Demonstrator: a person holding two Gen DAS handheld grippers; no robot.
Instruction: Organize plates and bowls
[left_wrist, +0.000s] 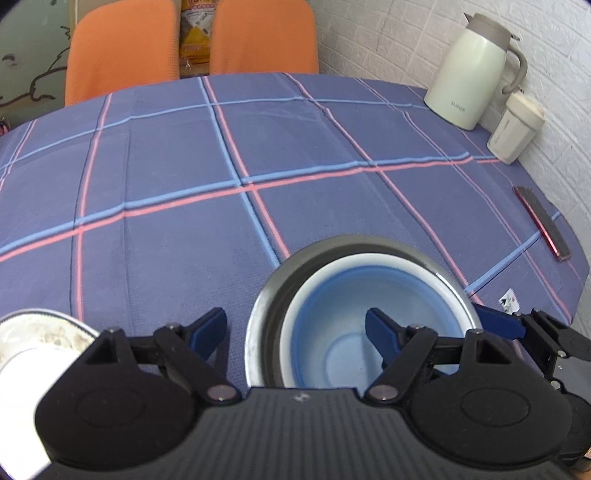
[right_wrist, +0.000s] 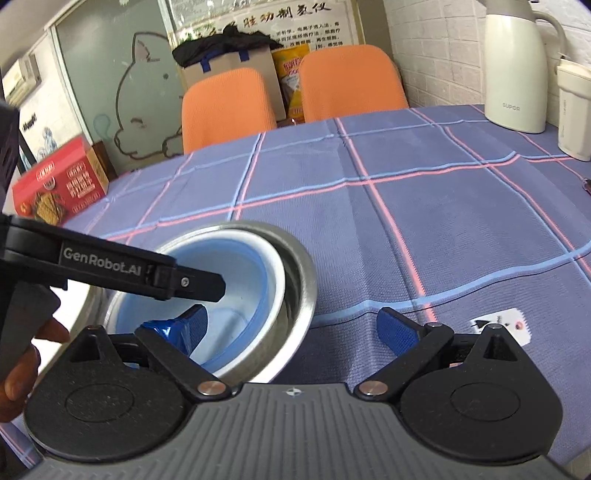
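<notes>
Both tools (left_wrist: 295, 328) (right_wrist: 291, 325) straddle nested bowls' (left_wrist: 369, 314) rims

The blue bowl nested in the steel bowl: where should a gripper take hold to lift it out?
Grip the blue bowl by its pale rim, from above, one finger inside and one in the gap outside. It sits off-centre in the steel bowl, so the gap is widest on the side towards the left gripper; elsewhere the rims crowd together. Both grippers are open.

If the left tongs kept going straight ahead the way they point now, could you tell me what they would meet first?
Probably the steel bowl: its near rim sits between the open left tongs, with the blue bowl nested inside. Depth is unclear, so they might pass over it.
</notes>
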